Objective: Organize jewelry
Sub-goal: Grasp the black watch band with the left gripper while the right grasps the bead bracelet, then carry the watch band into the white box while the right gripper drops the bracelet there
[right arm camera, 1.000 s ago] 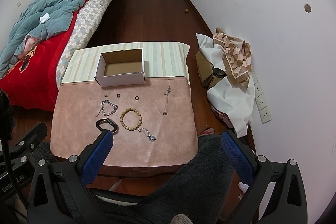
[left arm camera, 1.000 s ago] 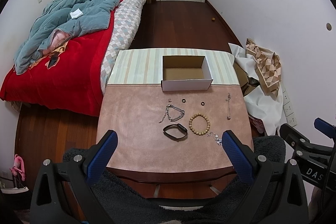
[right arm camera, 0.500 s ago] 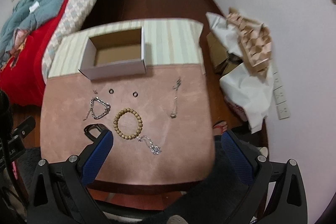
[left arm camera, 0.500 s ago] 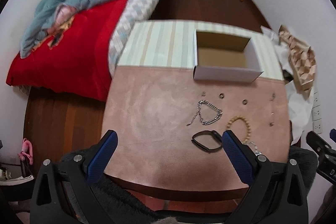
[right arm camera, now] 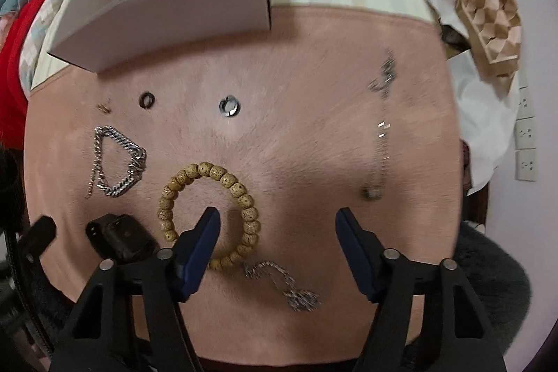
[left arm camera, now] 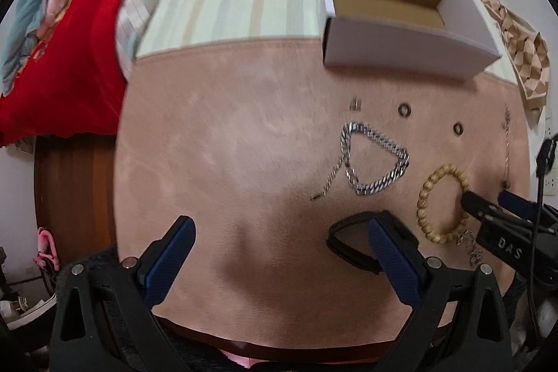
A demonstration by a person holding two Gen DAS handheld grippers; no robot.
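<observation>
With its jaws just narrowing yet empty, the right gripper [right arm camera: 277, 225] straddles the beaded bracelet [right arm camera: 209, 211] on the desk [right arm camera: 314, 145], the left gripper [left arm camera: 279, 232] wide and empty, and beads might roll away.
</observation>
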